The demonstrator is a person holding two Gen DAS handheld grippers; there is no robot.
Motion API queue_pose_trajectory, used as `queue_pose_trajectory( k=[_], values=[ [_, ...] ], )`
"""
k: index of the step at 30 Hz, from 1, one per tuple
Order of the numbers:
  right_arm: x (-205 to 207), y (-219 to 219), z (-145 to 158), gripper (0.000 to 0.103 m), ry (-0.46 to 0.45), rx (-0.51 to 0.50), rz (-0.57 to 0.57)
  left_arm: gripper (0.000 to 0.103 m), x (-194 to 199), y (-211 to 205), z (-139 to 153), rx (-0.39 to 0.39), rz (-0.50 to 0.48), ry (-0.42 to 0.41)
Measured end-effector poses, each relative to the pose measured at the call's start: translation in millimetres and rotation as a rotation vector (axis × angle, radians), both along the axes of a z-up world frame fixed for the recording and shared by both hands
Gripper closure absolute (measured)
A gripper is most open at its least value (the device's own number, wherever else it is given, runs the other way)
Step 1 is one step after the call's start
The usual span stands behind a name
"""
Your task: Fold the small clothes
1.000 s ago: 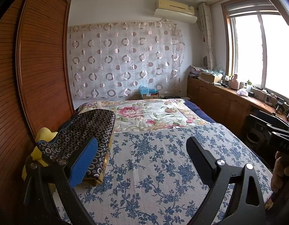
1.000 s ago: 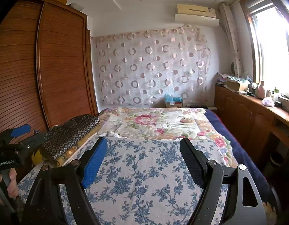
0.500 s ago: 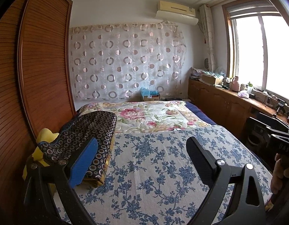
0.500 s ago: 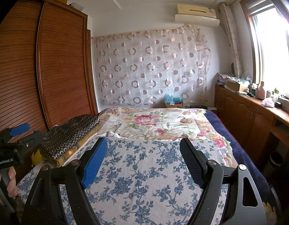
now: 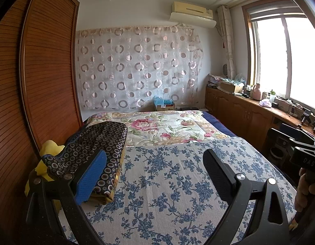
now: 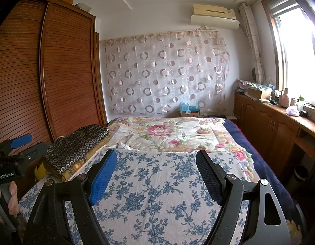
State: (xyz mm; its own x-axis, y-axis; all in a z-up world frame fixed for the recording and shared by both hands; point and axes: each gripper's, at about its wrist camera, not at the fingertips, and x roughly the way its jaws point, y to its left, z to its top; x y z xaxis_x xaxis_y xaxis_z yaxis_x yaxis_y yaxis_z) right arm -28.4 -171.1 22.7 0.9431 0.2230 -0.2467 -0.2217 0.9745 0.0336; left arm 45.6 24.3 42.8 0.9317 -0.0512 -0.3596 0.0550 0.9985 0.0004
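Note:
A folded dark garment with a ring pattern [image 5: 96, 143] lies on top of a stack at the bed's left edge, with yellow cloth [image 5: 48, 149] under and beside it. It also shows in the right wrist view [image 6: 75, 145]. My left gripper [image 5: 155, 163] is open and empty, held above the white sheet with blue flowers [image 5: 167, 183], just right of the stack. My right gripper [image 6: 156, 163] is open and empty above the same sheet [image 6: 157, 194]. The left gripper shows at the left edge of the right wrist view [image 6: 16, 149].
A floral quilt [image 5: 163, 124] covers the far half of the bed. A brown slatted wardrobe [image 5: 45, 71] stands along the left. A wooden cabinet [image 5: 249, 114] with clutter runs under the window at right. A box [image 5: 164, 106] sits below the ring-pattern curtain.
Both views have hardly shifted. The grippers stay open and empty, and the stack has not moved.

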Motion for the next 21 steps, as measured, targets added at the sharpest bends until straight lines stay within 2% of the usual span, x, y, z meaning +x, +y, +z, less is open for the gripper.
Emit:
queue_pose_trajectory(
  k=[21],
  values=[
    [2.0, 3.1, -1.4, 0.022, 0.0, 0.005, -0.005, 0.007, -0.4, 0.2, -1.7, -0.001, 0.001, -0.002]
  ],
)
